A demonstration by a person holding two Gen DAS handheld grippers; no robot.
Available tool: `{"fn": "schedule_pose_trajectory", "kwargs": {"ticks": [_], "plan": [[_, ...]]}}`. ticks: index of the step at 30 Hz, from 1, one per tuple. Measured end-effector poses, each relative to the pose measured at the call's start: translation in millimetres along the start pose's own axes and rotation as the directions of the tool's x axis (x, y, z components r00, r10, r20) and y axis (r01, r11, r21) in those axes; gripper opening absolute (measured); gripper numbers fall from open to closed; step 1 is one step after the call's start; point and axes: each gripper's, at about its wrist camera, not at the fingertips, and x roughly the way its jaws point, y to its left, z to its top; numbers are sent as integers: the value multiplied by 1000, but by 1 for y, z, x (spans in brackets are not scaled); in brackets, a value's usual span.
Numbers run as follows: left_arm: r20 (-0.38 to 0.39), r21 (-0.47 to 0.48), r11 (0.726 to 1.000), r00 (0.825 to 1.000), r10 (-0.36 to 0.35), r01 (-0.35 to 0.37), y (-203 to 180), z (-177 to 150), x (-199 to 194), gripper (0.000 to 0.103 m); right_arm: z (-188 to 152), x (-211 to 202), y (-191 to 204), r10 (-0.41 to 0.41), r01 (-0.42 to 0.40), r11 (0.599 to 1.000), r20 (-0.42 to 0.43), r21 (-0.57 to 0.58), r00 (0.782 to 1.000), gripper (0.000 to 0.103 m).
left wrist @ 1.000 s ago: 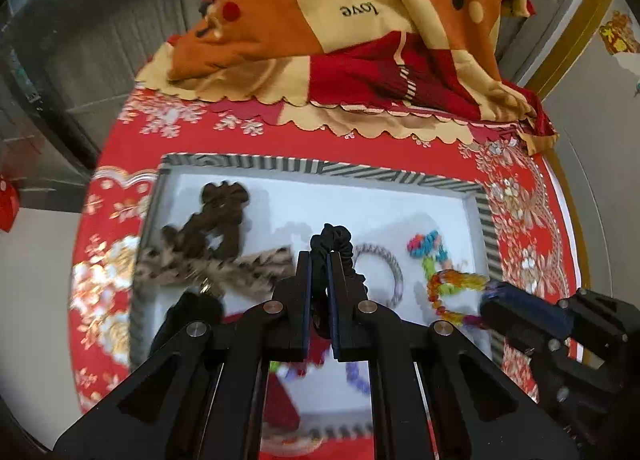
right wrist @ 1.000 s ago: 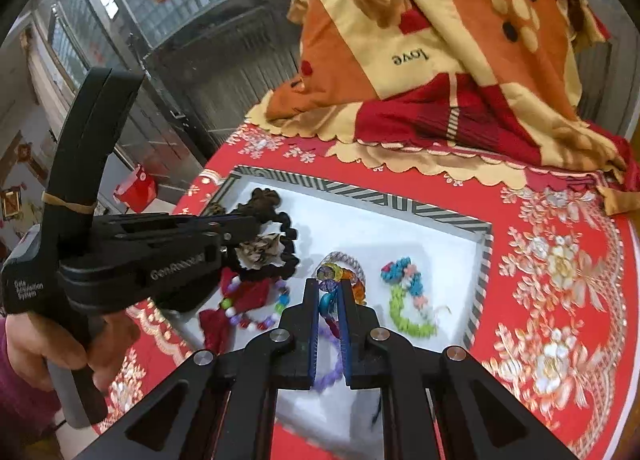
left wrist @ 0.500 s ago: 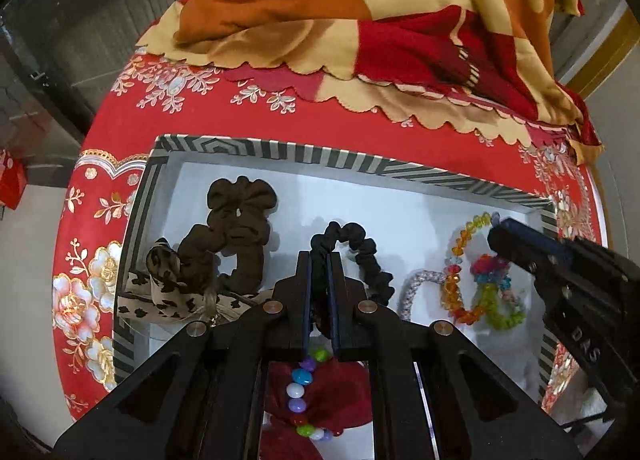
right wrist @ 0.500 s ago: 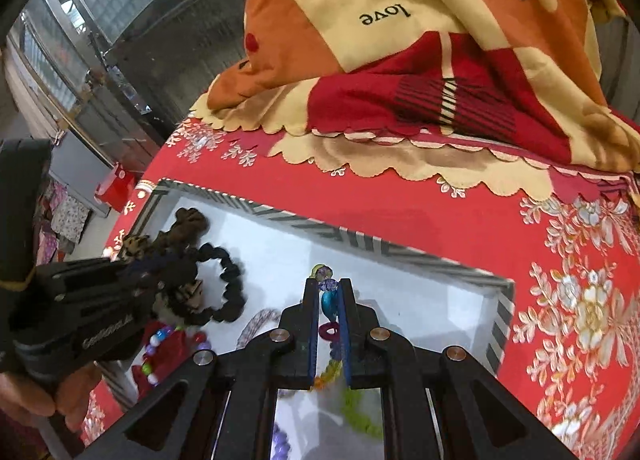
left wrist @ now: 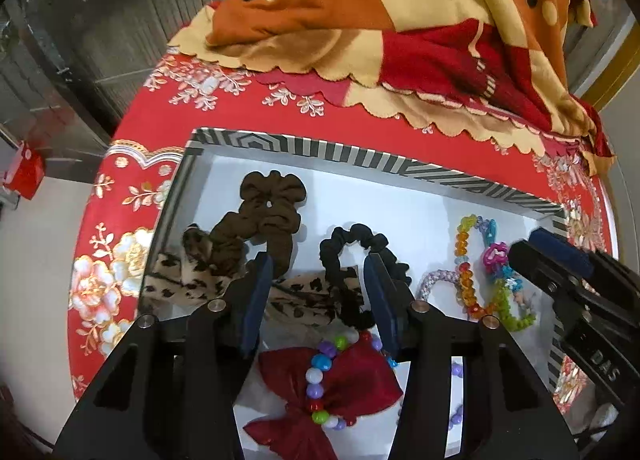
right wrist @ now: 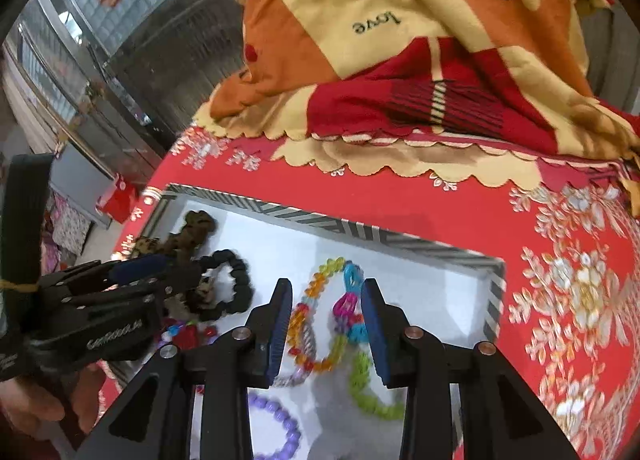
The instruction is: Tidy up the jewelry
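Jaws on your left gripper (left wrist: 318, 266) are opening, pads spread above the black scrunchie (left wrist: 362, 256); its loop lies between and just beyond them, untouched. Ahead and to the left of it rests the brown scrunchie (left wrist: 270, 205), with the leopard-print bow (left wrist: 188, 280) beneath. Below that gripper sits the red bow (left wrist: 352, 384) under a round-bead bracelet (left wrist: 318, 376). Your right gripper (right wrist: 326, 296) is opening too, its pads apart over the orange bead bracelet (right wrist: 316, 324) and a bright plastic chain (right wrist: 350, 306), neither pinched. All lie inside the striped-rim tray (left wrist: 360, 155) on the red tablecloth (right wrist: 560, 280).
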Motion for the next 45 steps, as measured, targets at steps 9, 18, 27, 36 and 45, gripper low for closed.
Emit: {"fn": "schedule_pose_trajectory", "kwargs": {"ticks": [9, 18, 27, 36, 45], "plan": [[85, 1, 1000, 996, 17, -17, -2, -25, -46, 47, -33, -52, 23, -63, 63, 998, 86, 4, 994, 39], [145, -5, 998, 988, 61, -60, 0, -62, -88, 47, -69, -80, 41, -116, 112, 993, 105, 43, 988, 40], [168, -17, 997, 983, 71, -69, 4, -90, -111, 47, -89, -94, 49, -134, 127, 990, 112, 67, 985, 40], [182, -29, 997, 980, 77, -73, 7, -105, -126, 47, -96, -106, 58, -133, 127, 990, 116, 57, 984, 41], [193, -34, 997, 978, 80, -75, 9, -115, -137, 47, -100, -116, 66, -134, 129, 991, 126, 44, 983, 41]]}}
